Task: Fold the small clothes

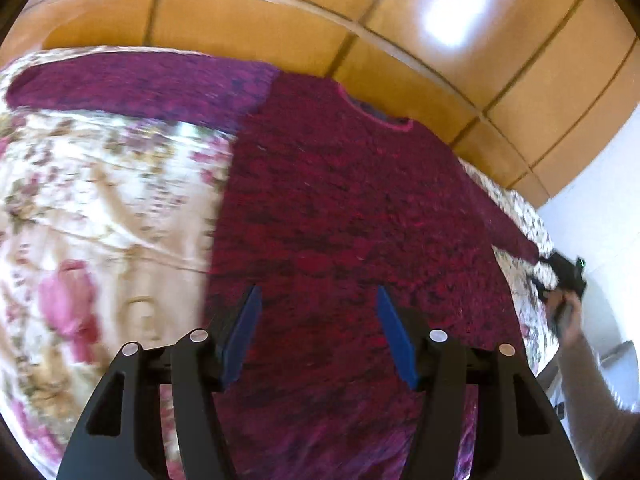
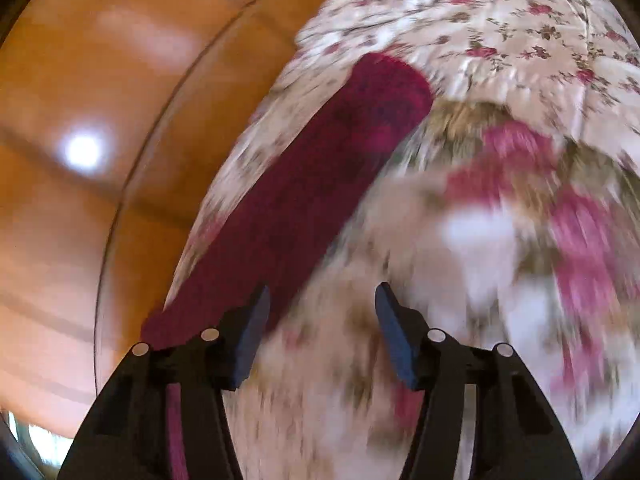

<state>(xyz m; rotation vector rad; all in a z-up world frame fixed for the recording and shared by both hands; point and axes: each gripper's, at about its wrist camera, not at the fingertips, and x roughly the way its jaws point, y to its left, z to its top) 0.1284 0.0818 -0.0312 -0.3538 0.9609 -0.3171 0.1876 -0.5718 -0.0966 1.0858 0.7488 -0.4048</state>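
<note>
A dark red knitted sweater [image 1: 344,208] lies spread flat on a floral bedspread [image 1: 104,200], neck with a pink rim at the far side, one sleeve stretched out to the left. My left gripper [image 1: 318,324] hovers over the sweater's lower body, blue pads apart, nothing between them. In the right wrist view the other sleeve [image 2: 320,184] runs diagonally across the bedspread [image 2: 500,240]. My right gripper [image 2: 322,324] is open beside this sleeve, its left finger over the sleeve's edge, nothing gripped. The right gripper [image 1: 568,280] and a hand also show blurred at the far right of the left wrist view.
A wooden panelled wardrobe or wall [image 1: 360,12] stands right behind the bed. A white wall [image 1: 600,200] lies to the right. The bed's edge curves along the wood in the right wrist view, with the wooden surface [image 2: 80,160] to the left.
</note>
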